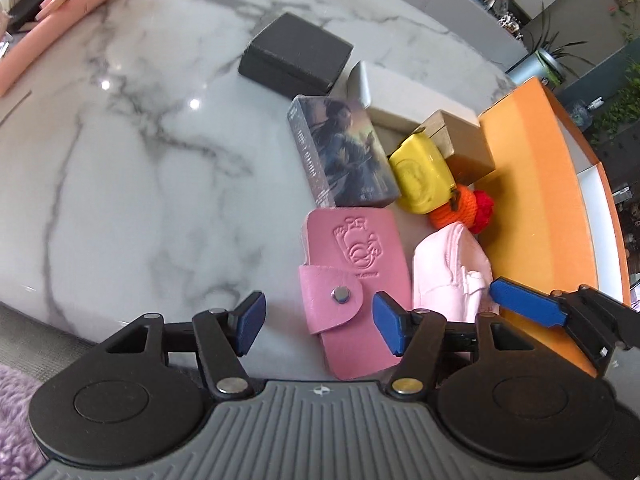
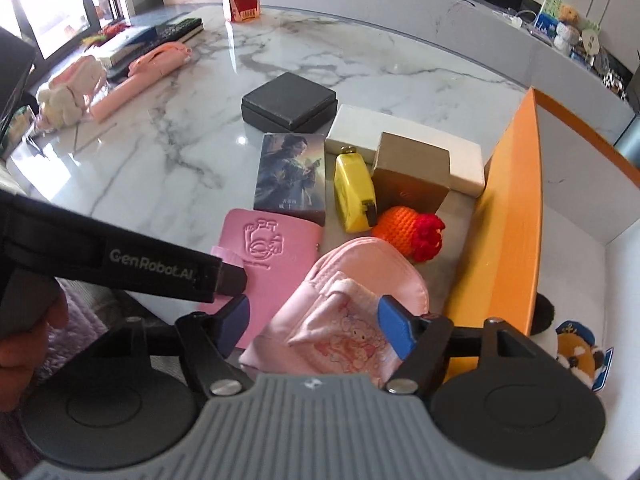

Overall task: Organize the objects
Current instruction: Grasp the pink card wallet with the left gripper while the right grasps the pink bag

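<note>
Pink wallet point(image 1: 352, 292), yellow case point(image 1: 420, 176), veined marble table point(image 1: 140, 152)

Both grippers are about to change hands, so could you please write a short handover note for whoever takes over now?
Left gripper: open, straddling the pink snap wallet, not pressing it.
Right gripper: open over the pale pink pouch, no grip.
Card box, yellow case, crochet toy and the other boxes sit on the marble table beside the orange box.
Done: a plush toy lies inside.
Left: everything else.

A white marble table point(image 2: 168, 152) (grey-veined, glossy) stands before a bright window point(image 2: 52, 8) and a long pale counter point(image 2: 400, 4).
</note>
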### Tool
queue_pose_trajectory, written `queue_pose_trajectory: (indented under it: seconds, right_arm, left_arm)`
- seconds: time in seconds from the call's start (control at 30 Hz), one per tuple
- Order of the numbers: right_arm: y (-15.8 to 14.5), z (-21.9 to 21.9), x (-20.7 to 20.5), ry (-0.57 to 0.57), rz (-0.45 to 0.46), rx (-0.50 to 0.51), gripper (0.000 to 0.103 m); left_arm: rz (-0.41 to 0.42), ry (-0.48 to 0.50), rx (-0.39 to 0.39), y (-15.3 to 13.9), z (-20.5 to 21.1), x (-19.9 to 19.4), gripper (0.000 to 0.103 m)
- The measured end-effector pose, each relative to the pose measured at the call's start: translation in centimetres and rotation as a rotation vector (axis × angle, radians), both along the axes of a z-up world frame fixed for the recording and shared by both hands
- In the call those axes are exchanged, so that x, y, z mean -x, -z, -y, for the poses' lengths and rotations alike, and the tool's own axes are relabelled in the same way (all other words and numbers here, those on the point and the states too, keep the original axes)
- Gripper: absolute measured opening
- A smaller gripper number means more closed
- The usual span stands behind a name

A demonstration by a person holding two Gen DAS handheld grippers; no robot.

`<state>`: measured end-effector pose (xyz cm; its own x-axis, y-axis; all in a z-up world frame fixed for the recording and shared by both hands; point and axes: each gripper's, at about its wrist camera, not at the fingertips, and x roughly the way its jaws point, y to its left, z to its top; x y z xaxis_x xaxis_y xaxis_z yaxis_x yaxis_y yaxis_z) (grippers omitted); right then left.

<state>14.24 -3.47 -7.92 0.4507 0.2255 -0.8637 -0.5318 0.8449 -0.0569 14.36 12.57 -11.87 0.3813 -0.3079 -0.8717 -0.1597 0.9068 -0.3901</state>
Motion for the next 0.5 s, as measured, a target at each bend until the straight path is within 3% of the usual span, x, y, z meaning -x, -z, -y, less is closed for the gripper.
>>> queue_pose_trajectory:
  seconds: [0.1,0.2,0.23,0.27,0.37,0.4,0.5]
  right_arm:
    - [0.5,-0.2,-0.2,-0.003,-0.013,0.008,0.079]
    - [1.1,-0.3,-0.3,-0.004,-0.023,0.018,0.078]
    - [1.2,-0.3,-0.3,-0.006,-0.021,0.022,0.078]
    - [1.2,-0.3,-0.2,-0.005,-0.012,0.030,0.073]
    - [1.0,0.1,-0.1,-0.002,-0.012,0.015,0.059]
    - [0.9,0.2,0.0,-0.003,-0.021,0.001,0.050]
    - [0.8,0.3,0.4,-0.006,-0.022,-0.013,0.042]
  left_arm:
    - [0.018,0.010,0.012,0.1,0.3,-0.1,0.074]
    - [0.023,0.048,0.037,0.2,1.2,-0.3,0.070]
    - [0.025,0.053,0.015,0.1,1.4,-0.2,0.064]
    - [0.028,0.051,-0.010,0.0,1.6,-0.1,0.054]
    - [0.027,0.028,-0.005,0.0,1.0,0.2,0.040]
    - [0.030,0.026,0.011,-0.2,0.8,0.2,0.040]
    - [0.059,0.034,0.013,-1.0,0.9,0.9,0.040]
